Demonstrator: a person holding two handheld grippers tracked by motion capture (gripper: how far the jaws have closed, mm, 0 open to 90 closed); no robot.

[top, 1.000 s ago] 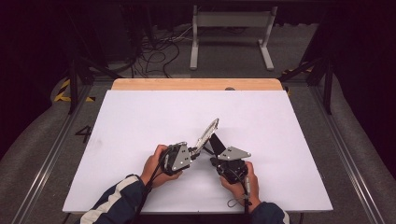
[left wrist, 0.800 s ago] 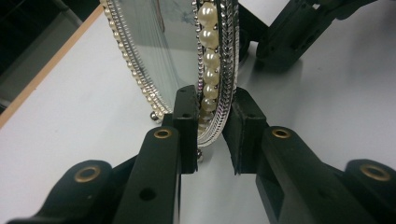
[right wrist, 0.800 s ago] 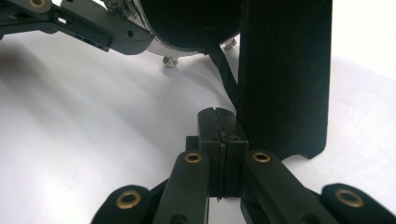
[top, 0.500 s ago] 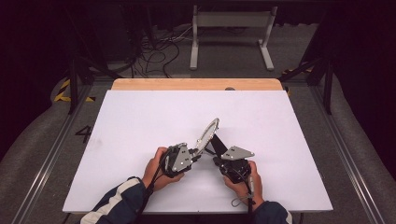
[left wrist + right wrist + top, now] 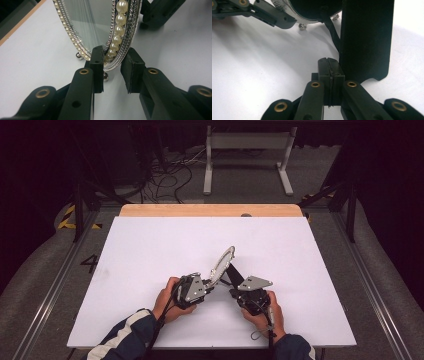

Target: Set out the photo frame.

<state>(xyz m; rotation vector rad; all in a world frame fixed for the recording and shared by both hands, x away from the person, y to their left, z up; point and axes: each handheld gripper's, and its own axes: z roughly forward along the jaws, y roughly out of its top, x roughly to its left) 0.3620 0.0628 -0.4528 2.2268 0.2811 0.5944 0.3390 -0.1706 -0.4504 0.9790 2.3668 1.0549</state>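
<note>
An oval picture frame (image 5: pixel 222 264) with a silver, pearl-trimmed rim stands on the white table (image 5: pixel 150 250), near the middle and toward the near edge, between the two grippers. Its long axis runs from near-left to far-right in the high view, and it leans tilted, glass facing left and far, resting on small ball feet. Behind it a black back stand (image 5: pixel 365 37) props it on the right. The left gripper (image 5: pixel 112 65) has its jaws partly apart, straddling the frame's lower rim; one pad sits against the glass side, the other stands just clear of the braided edge. The right gripper (image 5: pixel 329 68) is clenched tight, its pads pressed together on a thin black strap beside the stand.
</note>
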